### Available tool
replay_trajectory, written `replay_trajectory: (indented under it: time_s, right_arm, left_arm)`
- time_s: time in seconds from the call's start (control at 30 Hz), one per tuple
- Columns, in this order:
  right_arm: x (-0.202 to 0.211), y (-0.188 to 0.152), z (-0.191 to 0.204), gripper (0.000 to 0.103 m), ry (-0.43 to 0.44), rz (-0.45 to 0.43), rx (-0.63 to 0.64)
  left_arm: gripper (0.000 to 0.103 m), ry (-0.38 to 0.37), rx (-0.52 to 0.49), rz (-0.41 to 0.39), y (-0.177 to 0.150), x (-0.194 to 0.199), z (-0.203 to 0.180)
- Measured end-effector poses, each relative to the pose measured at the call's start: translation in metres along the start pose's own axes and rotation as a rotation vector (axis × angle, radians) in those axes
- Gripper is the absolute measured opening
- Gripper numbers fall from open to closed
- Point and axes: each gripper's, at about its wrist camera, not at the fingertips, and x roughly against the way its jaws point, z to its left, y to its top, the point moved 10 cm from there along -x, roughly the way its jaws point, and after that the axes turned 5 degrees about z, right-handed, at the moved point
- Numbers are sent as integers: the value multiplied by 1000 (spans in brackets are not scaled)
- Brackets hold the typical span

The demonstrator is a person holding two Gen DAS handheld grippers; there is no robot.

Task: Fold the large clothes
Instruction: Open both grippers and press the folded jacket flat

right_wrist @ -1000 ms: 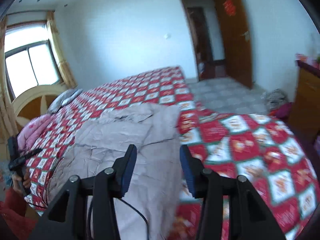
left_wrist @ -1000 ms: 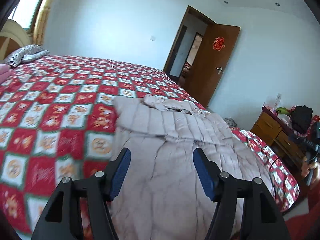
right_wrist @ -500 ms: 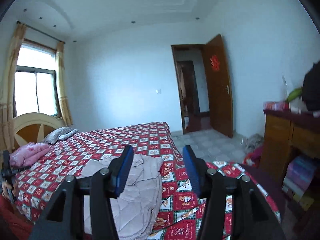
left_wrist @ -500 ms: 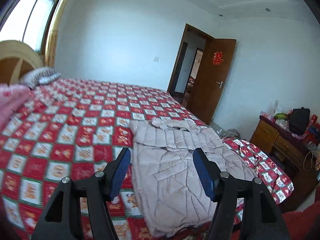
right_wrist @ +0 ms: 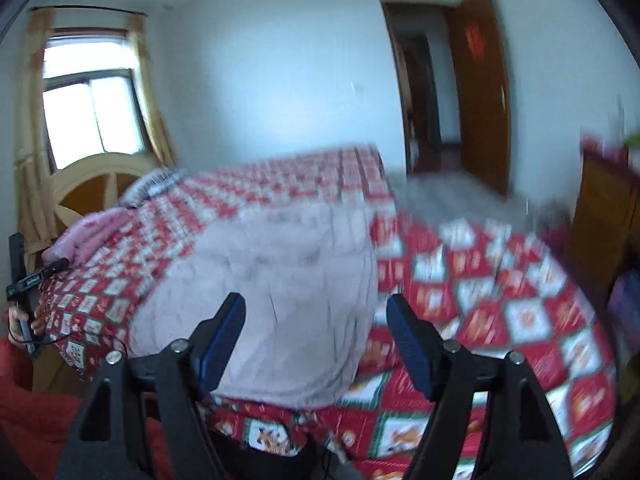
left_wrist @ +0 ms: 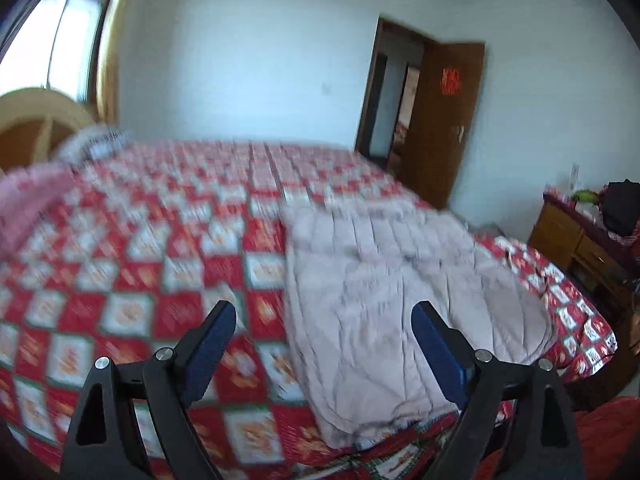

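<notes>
the left gripper (left_wrist: 323, 330) is hovering nearest the lens, its blue-padded jaws opening with nothing between them, the pads clear of the fabric below; the right gripper (right_wrist: 316, 328) is likewise spreading its jaws over the near hem, grasping nothing. just beyond both, the padded coat (left_wrist: 384, 288), a pale mauve quilted garment with stitched channels and a rounded lower hem, is lying flat on the bed (left_wrist: 120, 280), its hem reaching the near edge of the mattress and its right side running close to the bed's right edge, where the checked red, white and green bedspread is dropping away. left of the coat a broad stretch of bedspread is lying bare, giving open room for moving. farther left a pink folded bundle (left_wrist: 28, 208) is resting near the side, and behind it a striped pillow (right_wrist: 154, 186) is lying against the arched wooden headboard (right_wrist: 96, 184). on the right a wooden dresser (left_wrist: 576, 236) is standing apart from the bed, with tiled floor between. at the far wall a brown door (left_wrist: 444, 120) is standing open, and a curtained window (right_wrist: 90, 112) is lighting the left corner. compared with the view a second ago, both sets of jaws are standing wider, and the coat is appearing smaller and farther off, its whole outline now showing; both views are motion-blurred.
</notes>
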Motion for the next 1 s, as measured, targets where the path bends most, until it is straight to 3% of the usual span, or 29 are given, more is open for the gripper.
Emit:
replay_trajectory:
  time_s: [0.07,0.13,0.2,0.3,0.4,0.47,0.57,0.7,0.73,0.83,0.9,1.0]
  right_arm:
    - [-30,-18,-10,75,-22,59,-29]
    - [-33,-29,-23,72,-34,78,-27]
    - [-40,-36,-27,72,-50,84,-8]
    - [-51,-45,-38,72,-110,136,6]
    - [-66,-50,-45,72,-116,163,-10]
    - [-74,-53,-49,72,-88,166,-36]
    - [-85,-54,-56,72,-79,171,-66]
    - [-95,-57,-60,73,-60,183,-92]
    - [-97,-58,-60,73,-59,191,-97]
    - [-106,-65,-54,73,-30,225,-98]
    - [-113,-71,-45,73,-15,251,-81]
    - [-121,-78,-33,75,-36,278,-32]
  left_arm:
    - [90,-9,26,115,-24,-36,0]
    - [90,-39,19,201,-44,-57,-3]
    - [90,-76,-43,249,-61,-60,-7]
    - [90,-16,-163,288,-77,-44,-1]
    - [90,84,-267,268,-85,6,28]
    - [90,179,-272,228,-86,55,64]
    - [90,316,-172,175,-89,131,126]
    - [90,403,-56,79,-83,189,168]
    - [90,388,-22,35,-76,193,170]
    - [90,177,45,-73,-54,169,145]
    - [90,91,3,-49,-44,116,112]
    - [90,78,-62,47,-48,37,74]
